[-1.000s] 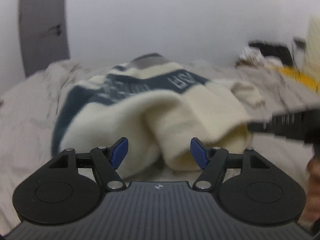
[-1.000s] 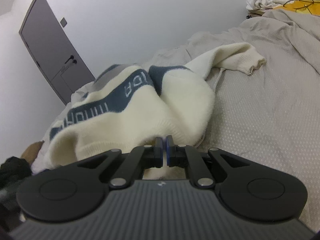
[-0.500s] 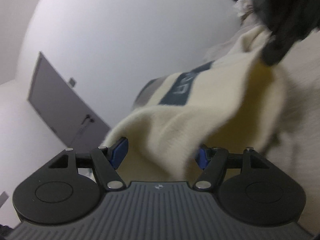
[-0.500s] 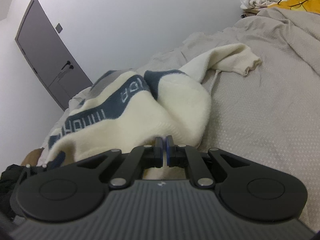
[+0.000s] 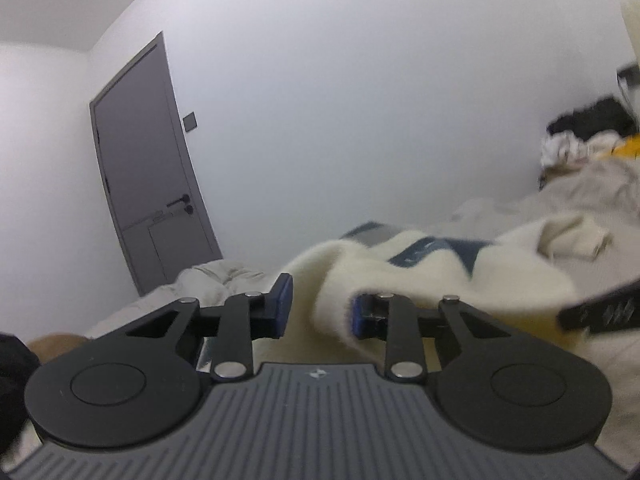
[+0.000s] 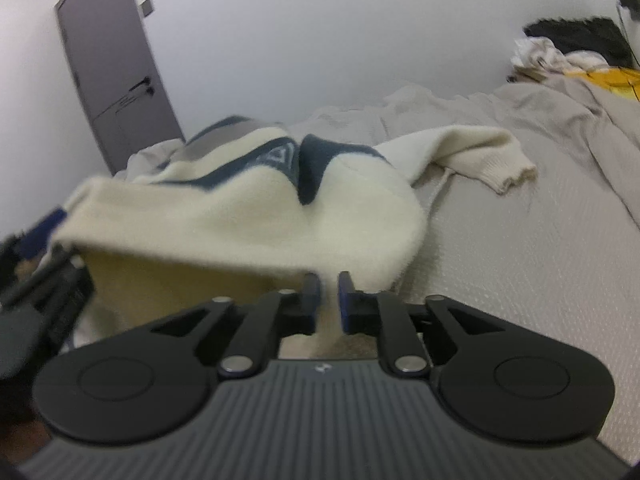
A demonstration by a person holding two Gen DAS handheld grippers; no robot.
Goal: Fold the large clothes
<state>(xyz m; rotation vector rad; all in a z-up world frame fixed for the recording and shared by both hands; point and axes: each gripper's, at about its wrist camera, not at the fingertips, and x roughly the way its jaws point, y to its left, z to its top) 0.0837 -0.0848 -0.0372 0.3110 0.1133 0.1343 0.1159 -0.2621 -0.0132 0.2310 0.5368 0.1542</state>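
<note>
The bed (image 6: pixel 520 264) with its beige cover was the largest thing, and it carried everything else. On it lay the cream sweater (image 6: pixel 248 220) with dark blue bands, bunched in a heap near both tools; one sleeve (image 6: pixel 472 152) stretched out flat towards the right. No real container showed in either view. At the far right end of the bed there was a pile of clothes (image 6: pixel 560 52), black, white and yellow.

The left gripper (image 5: pixel 318 308) had just been closing its jaws; a fold of the sweater sat between them, but a gap remained beside the left pad, so it was not clamped. The right gripper (image 6: pixel 329 300) had just been opening; its jaws stood a little apart with the sweater's edge between them, not pressed.

The grey door (image 5: pixel 148 168) showed fully only in the left view. The right view alone showed the sleeve's cuff clearly and the blurred left tool at its left edge.
</note>
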